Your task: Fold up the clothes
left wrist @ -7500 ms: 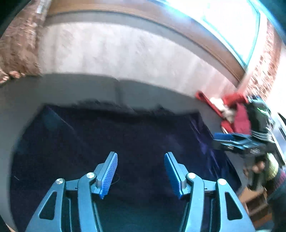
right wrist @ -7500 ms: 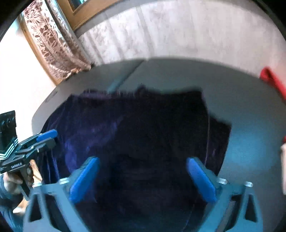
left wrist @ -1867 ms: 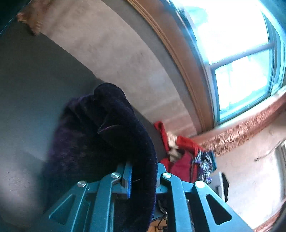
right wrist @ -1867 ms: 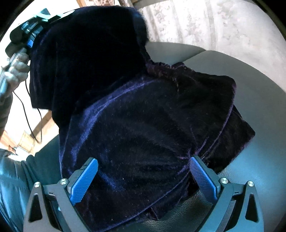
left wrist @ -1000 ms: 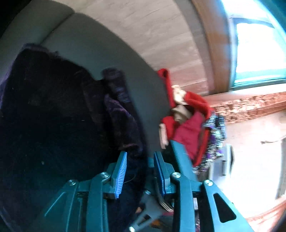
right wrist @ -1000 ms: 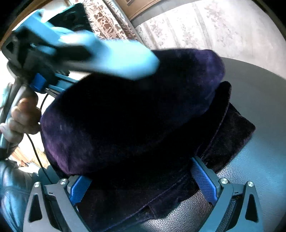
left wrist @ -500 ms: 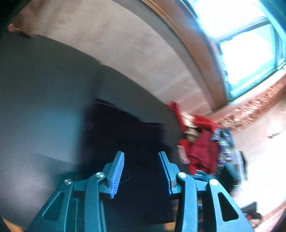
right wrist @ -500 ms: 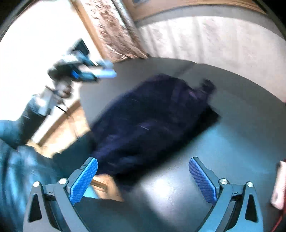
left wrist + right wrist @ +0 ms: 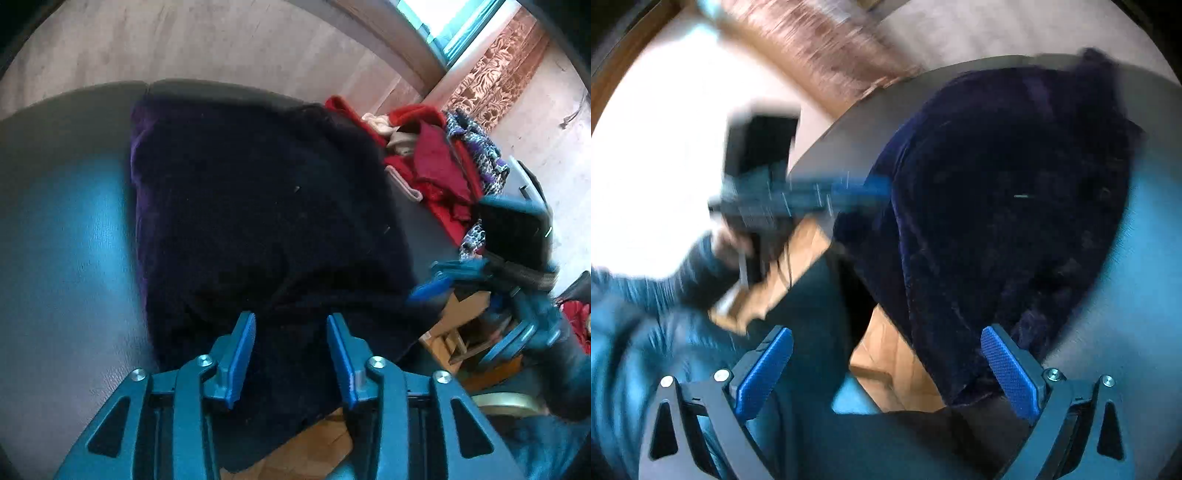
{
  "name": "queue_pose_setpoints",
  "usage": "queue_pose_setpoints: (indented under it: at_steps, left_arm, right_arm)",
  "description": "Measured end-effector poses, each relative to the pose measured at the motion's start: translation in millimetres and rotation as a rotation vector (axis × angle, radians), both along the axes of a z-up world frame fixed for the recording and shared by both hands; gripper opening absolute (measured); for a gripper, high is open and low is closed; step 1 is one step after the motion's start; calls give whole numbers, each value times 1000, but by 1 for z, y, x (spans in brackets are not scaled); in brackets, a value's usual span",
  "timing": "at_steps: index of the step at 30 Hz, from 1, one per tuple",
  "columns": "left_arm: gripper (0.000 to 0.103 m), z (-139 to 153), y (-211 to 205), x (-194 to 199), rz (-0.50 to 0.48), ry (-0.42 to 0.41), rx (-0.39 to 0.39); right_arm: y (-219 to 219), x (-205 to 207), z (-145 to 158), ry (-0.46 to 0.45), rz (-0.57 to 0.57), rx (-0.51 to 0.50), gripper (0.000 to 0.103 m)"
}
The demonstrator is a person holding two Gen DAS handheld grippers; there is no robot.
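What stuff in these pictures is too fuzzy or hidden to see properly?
- Left tongs, right wrist view: motion blur smears them, so their tips at the dark velvet garment are unclear.
- Garment's near edge, left wrist view: it hangs over the table rim, behind the tongs.
- Right tongs, left wrist view: blurred.
- Red clothes pile, left wrist view: heaped; separate pieces indistinguishable.

Left gripper [image 9: 290, 345] at bottom centre of its own view, blue pads [image 9: 240, 354] parted by a modest gap, nothing between. Seen blurred at middle left of the right view [image 9: 875, 190], held by a hand [image 9: 733, 247] with a teal sleeve [image 9: 646, 295] below.

Right gripper [image 9: 886, 369] at bottom of its own view, pads [image 9: 1006, 373] spread wide, empty. Blurred at right edge of the left view [image 9: 430, 291].
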State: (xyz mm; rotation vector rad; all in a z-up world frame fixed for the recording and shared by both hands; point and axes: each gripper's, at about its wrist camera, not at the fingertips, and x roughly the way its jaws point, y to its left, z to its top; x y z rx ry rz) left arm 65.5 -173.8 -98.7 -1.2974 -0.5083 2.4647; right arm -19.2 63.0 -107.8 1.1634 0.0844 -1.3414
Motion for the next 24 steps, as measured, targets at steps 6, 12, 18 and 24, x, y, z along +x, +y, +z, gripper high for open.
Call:
queue_pose_setpoints:
  at_steps: [6,12,18,24]
  left_arm:
    - [41,23,1,7,-6,101,-58]
    - [42,35,20,0,-47,187,-43]
    - [42,25,21,1,-60,180,-52]
    - [47,14,22,1,-73,173,-60]
  right_arm:
    - [0,-23,43,160,-208,-54,103]
    - [-25,-57,62,304,-466,-72,103]
    - [-48,-92,23,266,-539,74,35]
    - [-57,-103,34,333,-591,83,11]
